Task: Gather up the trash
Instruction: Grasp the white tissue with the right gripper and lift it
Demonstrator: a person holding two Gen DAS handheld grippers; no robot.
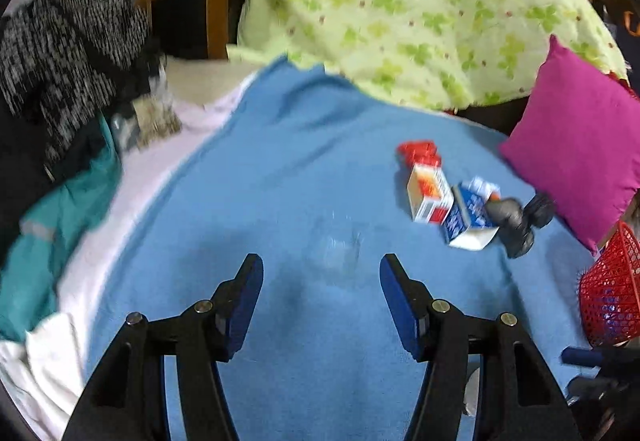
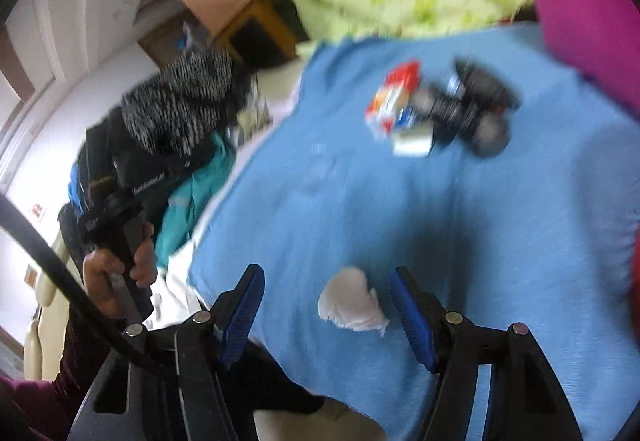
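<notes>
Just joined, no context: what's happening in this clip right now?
A person is collecting trash off a bed covered by a blue blanket. Both grippers are open and empty. The right gripper is lined up on a crumpled white tissue lying between its fingers. The left gripper hovers over what looks like a clear plastic item, too blurred to identify. Small cartons and a red mesh basket sit to its right.

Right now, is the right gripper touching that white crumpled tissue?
Apart. The right wrist view shows blue blanket between the tissue and each finger of the open right gripper.

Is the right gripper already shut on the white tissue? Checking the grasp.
No, the right gripper is open, its fingers either side of the white tissue.
</notes>
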